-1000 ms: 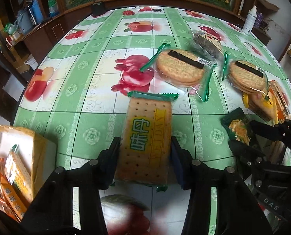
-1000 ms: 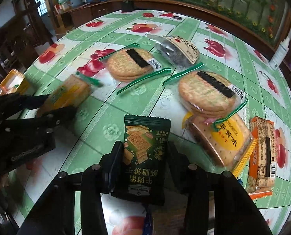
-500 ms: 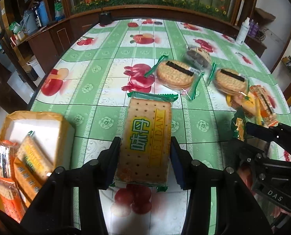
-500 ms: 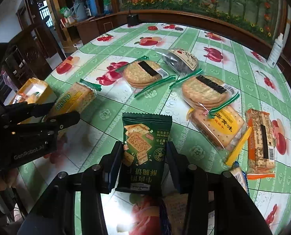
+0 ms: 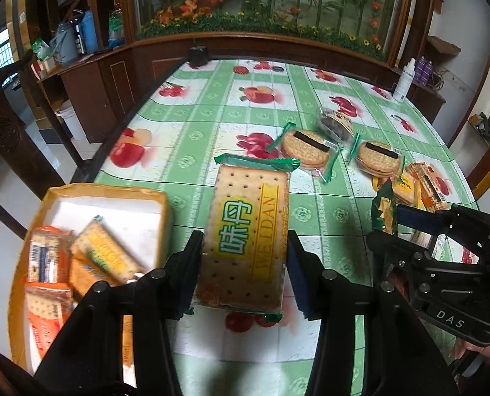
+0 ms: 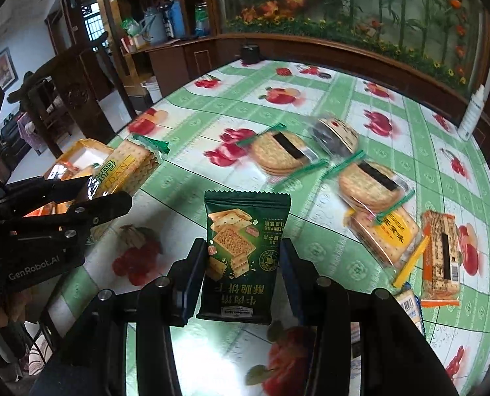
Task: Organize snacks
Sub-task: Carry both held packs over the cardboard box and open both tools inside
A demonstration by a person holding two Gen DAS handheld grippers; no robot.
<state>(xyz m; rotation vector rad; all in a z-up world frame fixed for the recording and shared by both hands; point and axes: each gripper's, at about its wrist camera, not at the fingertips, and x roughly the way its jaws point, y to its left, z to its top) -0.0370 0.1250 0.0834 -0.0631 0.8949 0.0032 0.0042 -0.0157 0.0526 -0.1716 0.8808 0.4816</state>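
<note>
Both grippers are carrying snacks above the table (image 5: 192,151).

Left gripper (image 5: 243,274) is clamping my Weidan cracker pack (image 5: 245,241); right gripper (image 6: 243,275) is clamping the dark green cracker pouch (image 6: 241,257). Only the left view is showing the packs lying inside the yellow box (image 5: 106,194), now closer beside me; only the right view is showing the orange-ended pack (image 6: 439,257) fully.

A table (image 6: 185,178) in green fruit-print cloth carries two round cracker packs (image 6: 279,155), a dark packet (image 6: 335,135) behind them, square cracker packs (image 6: 388,239) in front.
</note>
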